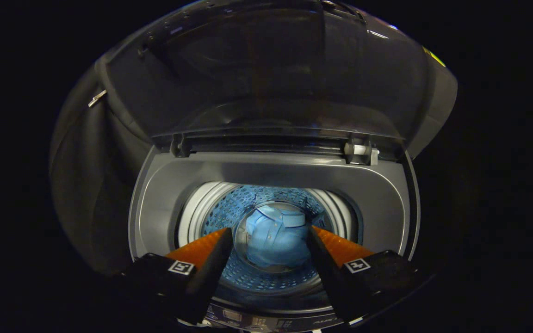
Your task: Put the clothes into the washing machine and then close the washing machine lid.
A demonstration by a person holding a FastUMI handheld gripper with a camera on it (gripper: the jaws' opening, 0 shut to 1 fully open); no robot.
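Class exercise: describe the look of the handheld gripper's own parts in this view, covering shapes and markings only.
The gripper has two long wedge-shaped fingers with ribbed inner pads. Each runs back into a bulky dark block carrying a small square black-and-white marker tag.

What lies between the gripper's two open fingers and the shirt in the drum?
Nothing: in the gripper view, the gripper hangs open above the shirt lying in the drum.

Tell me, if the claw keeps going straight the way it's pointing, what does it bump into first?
Probably the blue shirt lying at the bottom of the washing machine drum. The claw is open, with nothing between its fingers, and points down into the tub under the raised lid. How far down is hard to judge.
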